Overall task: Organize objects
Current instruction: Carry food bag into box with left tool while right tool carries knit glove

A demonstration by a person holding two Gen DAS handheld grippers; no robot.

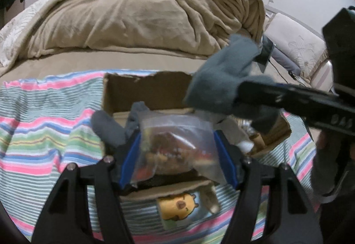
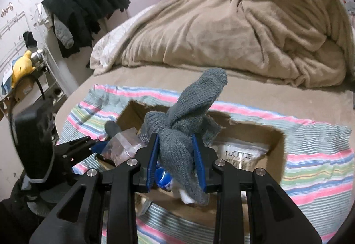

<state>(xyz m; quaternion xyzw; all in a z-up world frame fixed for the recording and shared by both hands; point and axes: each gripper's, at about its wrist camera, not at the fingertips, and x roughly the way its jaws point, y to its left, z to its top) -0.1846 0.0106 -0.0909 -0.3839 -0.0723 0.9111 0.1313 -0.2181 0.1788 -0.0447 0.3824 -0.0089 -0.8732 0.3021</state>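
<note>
Wall rack, far left: dark clothes (image 2: 88, 6) hang on the wall; a yellow plush toy (image 2: 21, 66) sits on the shelf below them.
Bed: a striped cloth (image 1: 44, 124) is spread over the near part of the bed; a tan blanket (image 1: 137, 15) is heaped at the far side.
Left tongs (image 1: 177, 153): partly closed on a clear plastic bag (image 1: 177, 144), with one blue pad at each side of the bag; the bag holds brownish contents that cannot be identified.
Clear plastic bag, position: held over the left part of the cardboard box (image 1: 146, 90), inside its opening.
Cardboard box: open-topped, resting on the striped cloth; its far edge is torn. A grey sock (image 1: 106, 128) hangs over its left wall.
Box contents: a second clear packet (image 2: 241, 153) with printed digits lies in the right part; the print is too blurred to read. A blue-capped item (image 2: 163, 177) lies near the middle.
Near edge of box: a yellow cartoon sticker (image 1: 179, 206) shows on the near outer wall.
Right tongs (image 2: 176, 161): closed on a grey-blue fleece cloth (image 2: 188, 115), gripped in a bunch between the blue pads; one end stands up above the tongs, the other end droops below them.
Fleece cloth, position: held above the middle of the box, not touching its walls as far as can be told.
Far right: a pale floral cushion (image 1: 295, 44) lies beside the bed.
</note>
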